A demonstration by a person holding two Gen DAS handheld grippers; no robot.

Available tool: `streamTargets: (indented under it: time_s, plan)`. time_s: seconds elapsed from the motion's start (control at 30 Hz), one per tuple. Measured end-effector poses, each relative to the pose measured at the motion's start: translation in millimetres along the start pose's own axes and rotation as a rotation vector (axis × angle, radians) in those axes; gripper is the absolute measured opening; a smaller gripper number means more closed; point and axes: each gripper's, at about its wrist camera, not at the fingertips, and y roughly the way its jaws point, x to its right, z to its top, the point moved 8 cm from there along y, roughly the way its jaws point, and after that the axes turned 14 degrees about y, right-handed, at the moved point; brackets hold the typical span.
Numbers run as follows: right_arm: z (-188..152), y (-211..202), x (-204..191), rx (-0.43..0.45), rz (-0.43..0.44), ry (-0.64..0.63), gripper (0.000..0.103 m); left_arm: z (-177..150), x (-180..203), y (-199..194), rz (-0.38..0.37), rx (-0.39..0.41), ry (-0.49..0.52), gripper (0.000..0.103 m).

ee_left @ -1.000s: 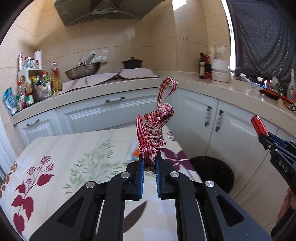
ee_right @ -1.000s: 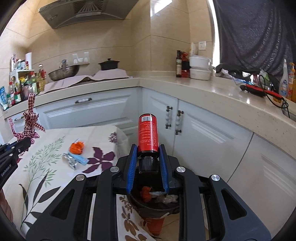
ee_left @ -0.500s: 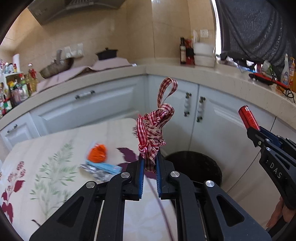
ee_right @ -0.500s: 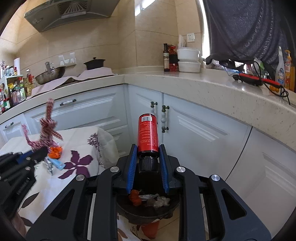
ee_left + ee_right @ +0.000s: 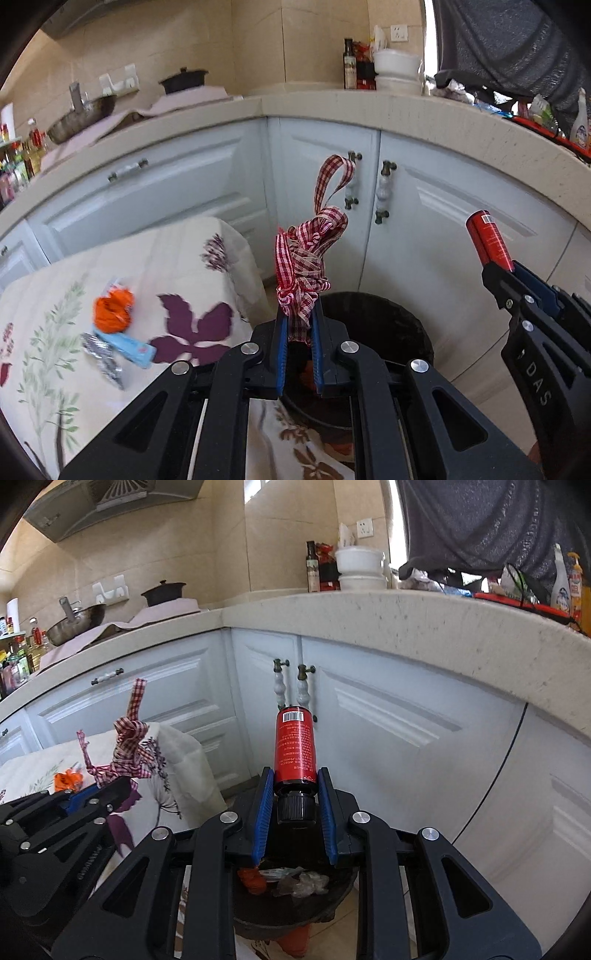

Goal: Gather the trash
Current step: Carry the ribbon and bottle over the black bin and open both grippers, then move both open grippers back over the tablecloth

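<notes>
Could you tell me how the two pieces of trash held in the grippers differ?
The checked ribbon is soft, tangled red-and-white fabric; the red bottle is a rigid cylinder with a black cap. The left gripper pinches the ribbon's bottom end; the right gripper clamps the bottle near its cap. Both are above the black bin.

A beige counter point(image 5: 406, 616) wraps the corner above white cabinet doors point(image 5: 388, 738) with paired handles point(image 5: 291, 686). On it stand a dark oil bottle point(image 5: 313, 568), stacked white bowls point(image 5: 360, 568), a black lidded pot point(image 5: 162, 592) and a metal wok point(image 5: 75, 622). A floral tablecloth point(image 5: 74, 369) covers the table.
</notes>
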Motion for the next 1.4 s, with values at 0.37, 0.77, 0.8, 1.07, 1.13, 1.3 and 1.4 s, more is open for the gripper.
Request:
streamTargets:
  time_s: [0.37,0.77,0.8,1.07,1.13,1.3,1.4]
  plan:
    - [-2,34,14,-0.006,-0.023,0.044,0.049,-1,9,35,-0.016,-0.065,-0.041,0.025]
    - [-11,21,1,-0.014,-0.014,0.048,0.055,-6,-16,12,-0.002,-0.058,-0.086,0.055]
    - [-12,18,-2,-0.015,-0.009,0.045,0.055,-7,-21,6,0.009,-0.051,-0.086,0.055]
    - [-23,-4,-35,-0.019,0.035,0.015,0.056,-33,-71,-16,0.103,-0.064,-0.123,0.057]
    - [-26,-7,-42,-0.023,0.045,0.009,0.056,-41,-84,-18,0.13,-0.082,-0.133,0.057]
    - [-37,-11,-57,-0.038,0.068,-0.007,0.057,-60,-110,-19,0.182,-0.123,-0.163,0.057]
    - [-41,-10,-65,-0.05,0.081,-0.017,0.057,-69,-119,-17,0.196,-0.149,-0.177,0.057]
